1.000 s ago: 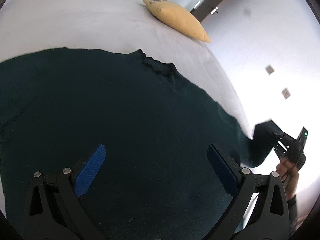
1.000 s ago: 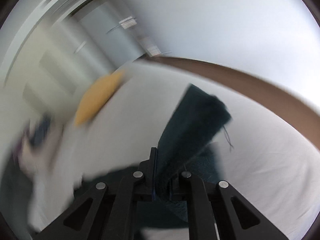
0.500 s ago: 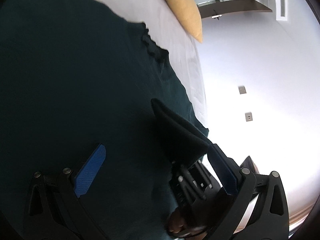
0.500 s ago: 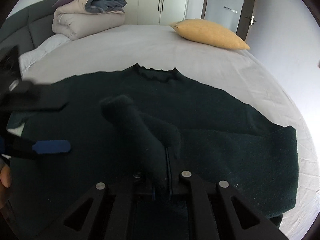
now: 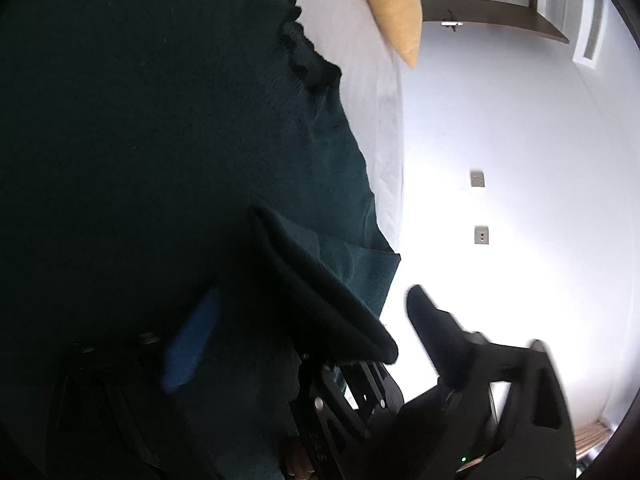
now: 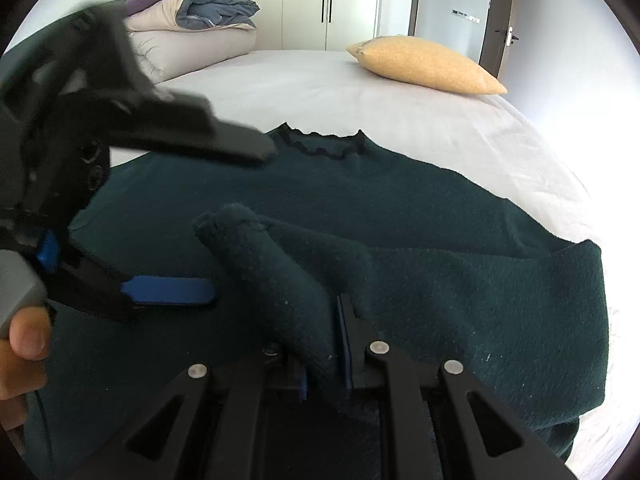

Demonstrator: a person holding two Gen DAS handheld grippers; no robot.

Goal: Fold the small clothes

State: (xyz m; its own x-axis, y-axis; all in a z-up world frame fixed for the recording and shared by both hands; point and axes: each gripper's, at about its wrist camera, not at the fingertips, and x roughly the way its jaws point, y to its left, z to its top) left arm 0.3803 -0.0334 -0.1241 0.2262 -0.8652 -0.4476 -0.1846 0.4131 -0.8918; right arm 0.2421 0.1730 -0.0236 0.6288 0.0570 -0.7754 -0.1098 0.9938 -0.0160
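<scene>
A dark green sweater [image 6: 460, 240] lies spread on the white bed [image 6: 320, 80], its ruffled collar [image 6: 324, 144] toward the far side. My right gripper [image 6: 326, 320] is shut on the sweater's right sleeve [image 6: 276, 264] and holds it folded over the body. My left gripper [image 6: 236, 220] is open and empty, hovering just left of the sleeve's cuff. In the left wrist view the sweater [image 5: 140, 140] fills the frame, the held sleeve [image 5: 320, 300] crosses between my left gripper's [image 5: 312, 332] fingers, and the right gripper [image 5: 340, 408] shows below it.
A yellow pillow [image 6: 424, 66] lies at the bed's far right corner, also seen in the left wrist view [image 5: 394, 4]. Folded duvets [image 6: 188, 28] are stacked at the far left. The bed's right edge [image 5: 396, 152] runs by a white wall with sockets.
My right gripper has carried the sleeve from the bed's right side across onto the sweater's body. My left gripper has swung right and come close around the sleeve's cuff.
</scene>
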